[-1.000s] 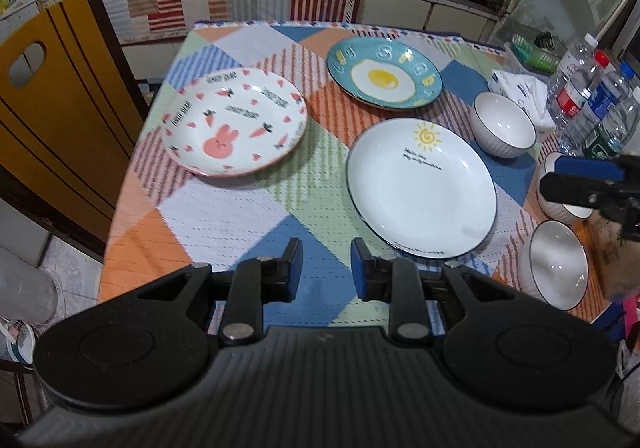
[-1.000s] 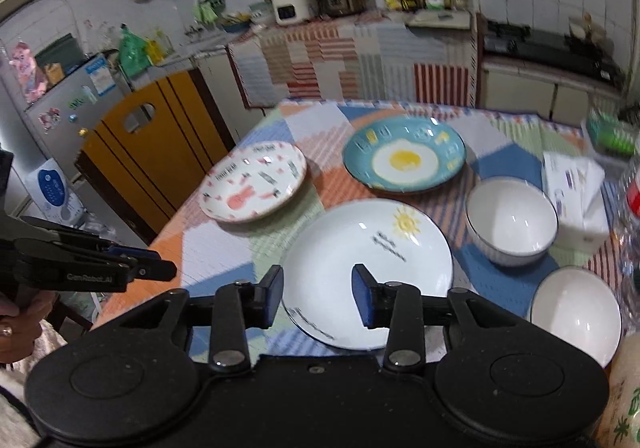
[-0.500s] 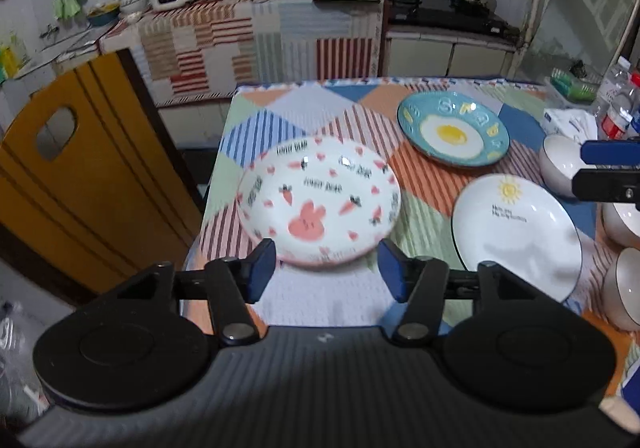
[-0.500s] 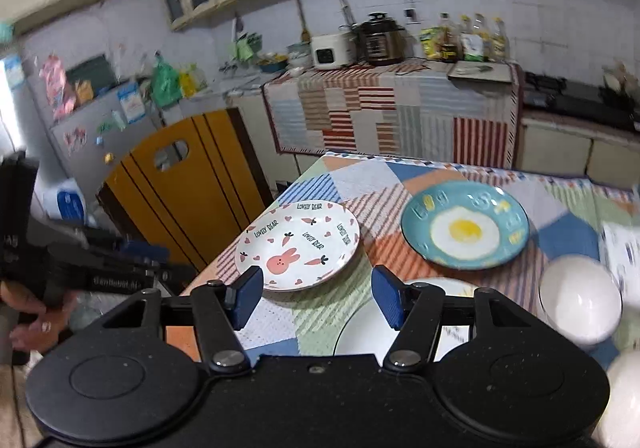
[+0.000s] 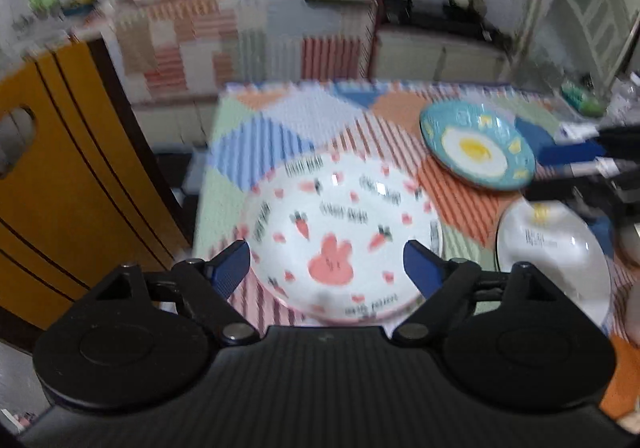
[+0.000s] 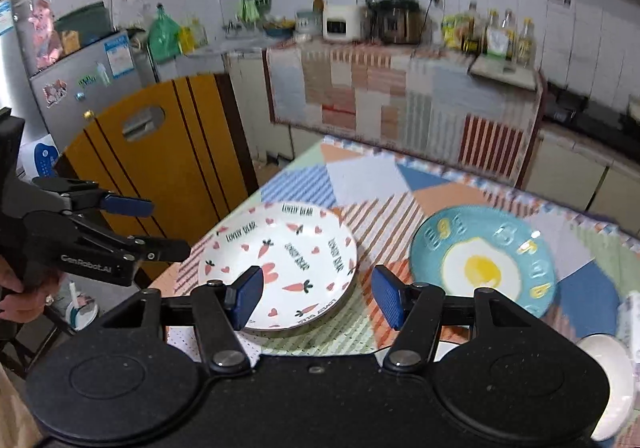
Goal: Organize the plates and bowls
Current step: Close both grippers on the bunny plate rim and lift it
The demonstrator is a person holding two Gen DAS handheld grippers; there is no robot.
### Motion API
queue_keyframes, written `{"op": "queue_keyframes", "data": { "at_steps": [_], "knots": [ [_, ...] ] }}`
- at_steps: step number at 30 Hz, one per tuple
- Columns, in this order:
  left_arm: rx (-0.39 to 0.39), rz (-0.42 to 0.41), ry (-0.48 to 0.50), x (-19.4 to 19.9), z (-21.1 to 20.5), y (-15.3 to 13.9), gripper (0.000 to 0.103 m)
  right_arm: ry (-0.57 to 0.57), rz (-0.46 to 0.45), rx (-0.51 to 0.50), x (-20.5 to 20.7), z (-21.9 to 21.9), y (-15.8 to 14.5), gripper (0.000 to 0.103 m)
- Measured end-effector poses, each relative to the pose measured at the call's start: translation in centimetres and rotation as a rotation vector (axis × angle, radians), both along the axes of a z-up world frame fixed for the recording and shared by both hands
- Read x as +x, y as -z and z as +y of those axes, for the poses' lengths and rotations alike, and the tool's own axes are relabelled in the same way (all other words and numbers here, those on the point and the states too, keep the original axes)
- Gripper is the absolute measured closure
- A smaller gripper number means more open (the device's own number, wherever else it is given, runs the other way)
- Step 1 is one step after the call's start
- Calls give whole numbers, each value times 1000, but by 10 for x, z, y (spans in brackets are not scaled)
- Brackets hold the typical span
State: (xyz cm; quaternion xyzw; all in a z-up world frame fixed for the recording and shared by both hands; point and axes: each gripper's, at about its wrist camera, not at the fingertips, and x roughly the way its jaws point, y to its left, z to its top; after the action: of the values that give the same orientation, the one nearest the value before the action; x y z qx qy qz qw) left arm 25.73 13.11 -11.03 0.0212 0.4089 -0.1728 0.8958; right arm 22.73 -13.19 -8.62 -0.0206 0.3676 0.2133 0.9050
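The white plate with a pink bunny and carrots [image 5: 340, 232] lies on the patchwork tablecloth [image 5: 280, 120], close in front of my left gripper [image 5: 326, 263]. That gripper's jaws are opening; the plate shows in the gap between them, but the blue pads [image 5: 234, 262] do not press on it. Beyond it on the right are the blue fried-egg plate [image 5: 476, 146] and the white sun plate [image 5: 552, 248]. My right gripper [image 6: 318, 298] is open and holds nothing, hovering over the bunny plate [image 6: 288, 268] and the egg plate [image 6: 484, 260].
A yellow-brown wooden panel [image 6: 160, 176] stands against the table's left side. A white bowl [image 6: 612, 376] sits at the right edge. A hand [image 6: 16, 288] holds the left gripper [image 6: 156, 228] off the table's left corner. Behind runs a cloth-draped kitchen counter [image 6: 400, 100].
Both grippers swung left from the white sun plate toward the bunny plate, which is now much nearer. The left jaws have spread wide; the right jaws widened, then held.
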Motion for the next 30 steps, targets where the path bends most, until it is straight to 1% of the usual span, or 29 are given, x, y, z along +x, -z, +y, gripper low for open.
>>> {"op": "queue_keyframes", "data": {
  "at_steps": [3,4,6,9,12,14,16,17,18,19,20,22,24,25,26,28,29,30],
  "knots": [
    [-63,58,-14,10,8,17,21,64,20,76,19,-1,20,40],
    [-65,69,-19,14,10,23,21,83,39,98,26,0,29,40],
    [-42,79,-22,20,9,33,23,101,66,116,38,3,43,40],
    [-17,104,-31,30,10,49,23,99,94,119,52,6,61,40],
    [-23,129,-59,41,15,65,26,92,128,146,65,4,78,40],
    [-38,145,-80,49,18,74,27,108,153,150,72,3,90,41],
    [-47,169,-86,57,19,82,29,125,167,141,77,3,101,41],
    [-39,180,-89,62,18,86,34,125,175,141,80,3,105,42],
    [-28,185,-91,65,17,89,35,126,182,139,83,2,109,42],
    [-20,186,-94,67,17,91,37,129,191,137,86,1,113,44],
    [-18,189,-95,69,16,93,42,133,199,144,88,-1,116,48],
    [-24,192,-99,71,17,96,46,139,224,180,92,-4,121,54],
    [-13,192,-88,71,15,96,57,146,244,214,95,-6,124,56],
    [-1,192,-84,71,14,96,59,148,251,222,96,-6,125,60],
    [-6,197,-78,70,13,95,64,149,261,220,97,-6,126,69],
    [-10,215,-91,72,14,94,65,144,282,230,100,-6,129,80],
    [-13,226,-99,73,15,94,67,140,288,241,101,-6,129,86],
    [-17,238,-105,75,16,93,69,136,292,248,101,-5,129,89]
  ]
}}
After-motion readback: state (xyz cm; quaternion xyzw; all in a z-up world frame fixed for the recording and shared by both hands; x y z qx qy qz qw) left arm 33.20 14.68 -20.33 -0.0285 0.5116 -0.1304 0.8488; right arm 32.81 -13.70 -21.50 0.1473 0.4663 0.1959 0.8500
